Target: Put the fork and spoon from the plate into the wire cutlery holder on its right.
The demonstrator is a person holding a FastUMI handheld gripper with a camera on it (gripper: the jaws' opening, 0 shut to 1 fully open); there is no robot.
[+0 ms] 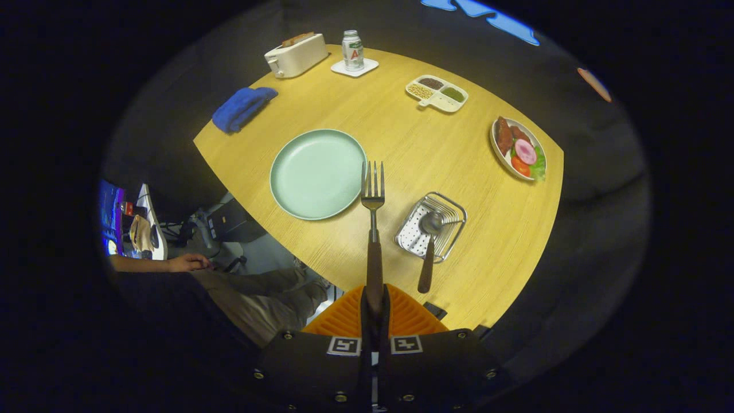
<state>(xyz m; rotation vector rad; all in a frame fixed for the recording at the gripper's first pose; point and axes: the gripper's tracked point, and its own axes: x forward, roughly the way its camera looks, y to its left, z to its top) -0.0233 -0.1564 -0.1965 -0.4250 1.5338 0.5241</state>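
Currently the tongs [374, 307] are clamped on the brown handle of the fork [373, 195], both fingers pressing it near its end; the fork points straight ahead, tines far, raised above the table [436, 149]. Its tines show just right of the pale green plate [317, 173], over the plate's right rim. The plate carries nothing. To the right of the fork sits the wire cutlery holder [431, 226], with the spoon [429, 246] lying in it, bowl inside, brown handle sticking out over the near edge. Farther away on the table: a blue cloth [243, 107] at far left, a toaster [296, 55], a can on a white coaster [353, 51], a divided dish of grains [437, 93], and a plate of food [519, 150] at far right. A person's hand [188, 263] rests on a lap near left, beyond the table's edge.
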